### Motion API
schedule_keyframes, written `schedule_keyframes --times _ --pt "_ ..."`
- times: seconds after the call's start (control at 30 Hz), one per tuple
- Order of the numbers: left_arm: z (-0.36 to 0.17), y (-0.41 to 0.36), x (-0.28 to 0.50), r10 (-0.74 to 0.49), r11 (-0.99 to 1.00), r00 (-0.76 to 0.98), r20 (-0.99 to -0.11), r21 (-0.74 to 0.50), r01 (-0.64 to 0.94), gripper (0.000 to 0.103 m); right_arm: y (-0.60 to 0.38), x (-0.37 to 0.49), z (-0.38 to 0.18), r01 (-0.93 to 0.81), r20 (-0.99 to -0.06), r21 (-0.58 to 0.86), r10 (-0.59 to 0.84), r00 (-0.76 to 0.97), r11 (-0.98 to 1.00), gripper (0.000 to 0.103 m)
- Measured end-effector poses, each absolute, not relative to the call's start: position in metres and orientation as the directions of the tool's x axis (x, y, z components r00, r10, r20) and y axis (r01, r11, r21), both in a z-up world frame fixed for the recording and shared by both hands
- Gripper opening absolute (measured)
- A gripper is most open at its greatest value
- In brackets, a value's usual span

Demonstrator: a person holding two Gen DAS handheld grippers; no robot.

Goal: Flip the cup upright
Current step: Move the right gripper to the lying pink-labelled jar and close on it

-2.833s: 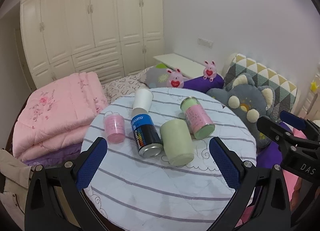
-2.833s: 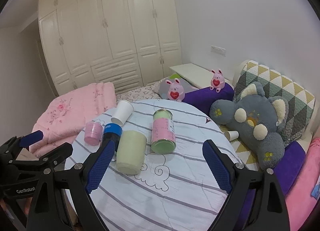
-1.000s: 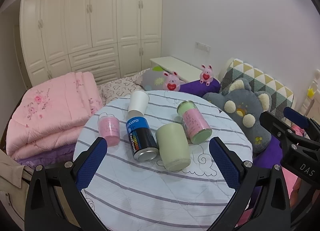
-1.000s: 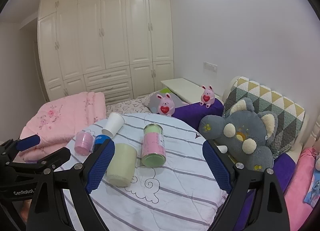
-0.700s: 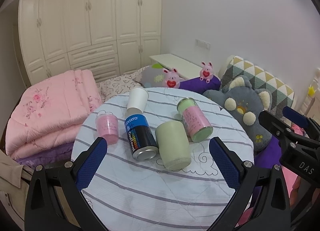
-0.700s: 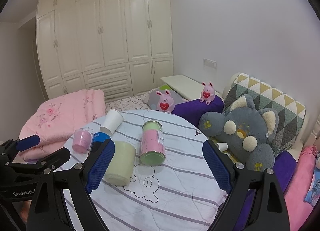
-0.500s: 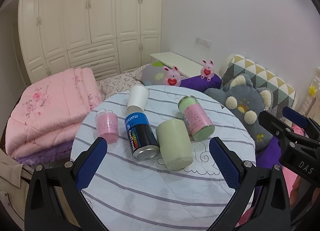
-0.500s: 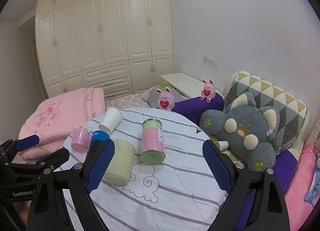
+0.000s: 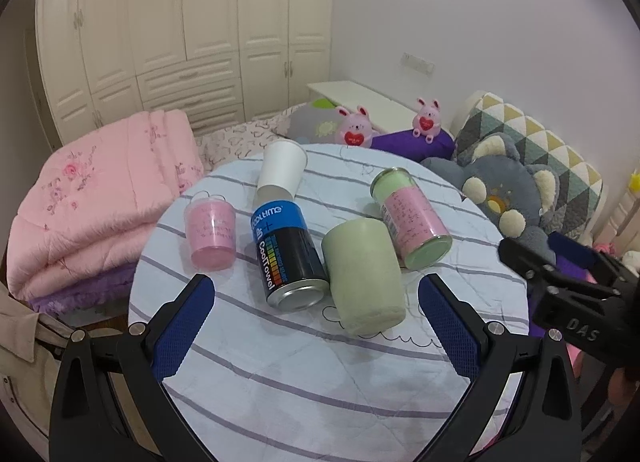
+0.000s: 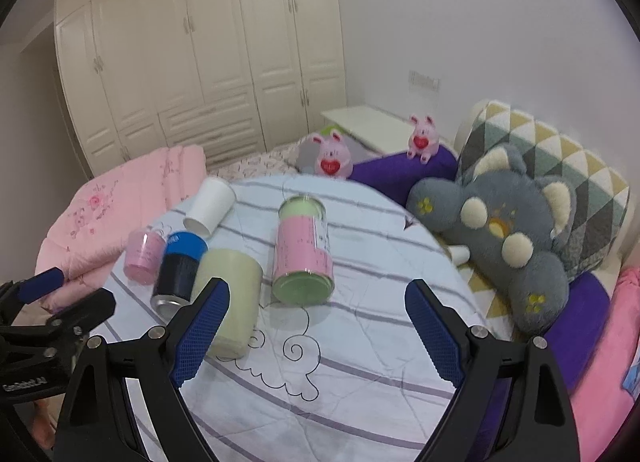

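Several containers lie or stand on a round table covered by a striped cloth (image 9: 320, 382). A pale green cup (image 9: 362, 276) lies on its side, also in the right wrist view (image 10: 230, 298). A white paper cup (image 9: 282, 167) lies on its side at the back. A small pink cup (image 9: 210, 236) stands upside down at the left. A blue-black can (image 9: 286, 258) and a pink-green can (image 9: 412, 217) lie flat. My left gripper (image 9: 316, 326) is open and empty, in front of the green cup. My right gripper (image 10: 316, 326) is open and empty, in front of the pink-green can (image 10: 304, 252).
A folded pink quilt (image 9: 88, 201) lies left of the table. A grey plush toy (image 10: 508, 238) and a patterned pillow (image 10: 560, 157) sit to the right. Two pink plush toys (image 9: 356, 129) and a white wardrobe (image 9: 180, 29) stand behind.
Both grippers have moved a little closer to the table, and the right one has swung slightly left. Both stay open. The containers have not moved.
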State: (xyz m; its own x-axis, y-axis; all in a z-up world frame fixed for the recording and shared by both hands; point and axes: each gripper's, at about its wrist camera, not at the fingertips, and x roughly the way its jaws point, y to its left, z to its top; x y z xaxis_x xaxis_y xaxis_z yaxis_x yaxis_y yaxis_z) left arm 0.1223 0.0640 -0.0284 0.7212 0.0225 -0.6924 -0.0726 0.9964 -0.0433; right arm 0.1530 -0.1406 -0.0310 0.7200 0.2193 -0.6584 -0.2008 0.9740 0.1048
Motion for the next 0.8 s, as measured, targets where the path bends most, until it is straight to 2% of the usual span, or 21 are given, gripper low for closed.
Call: schedule_keyframes --times 0.43,0.8 --pt "-0.063 0.072 0.177 0.038 0.996 0.658 -0.752 -0.026 -0.088 0.103 -0.132 0.222 -0.088 -0.169 -0.772 0.13 0.207 0.601 0.977 0.091" --pt "-0.074 0.075 0.2 0.033 0.997 0.637 -0.77 -0.02 -0.076 0.103 -0.114 0.262 -0.125 -0.213 -0.821 0.188 0.272 0.502 0.959 0.091"
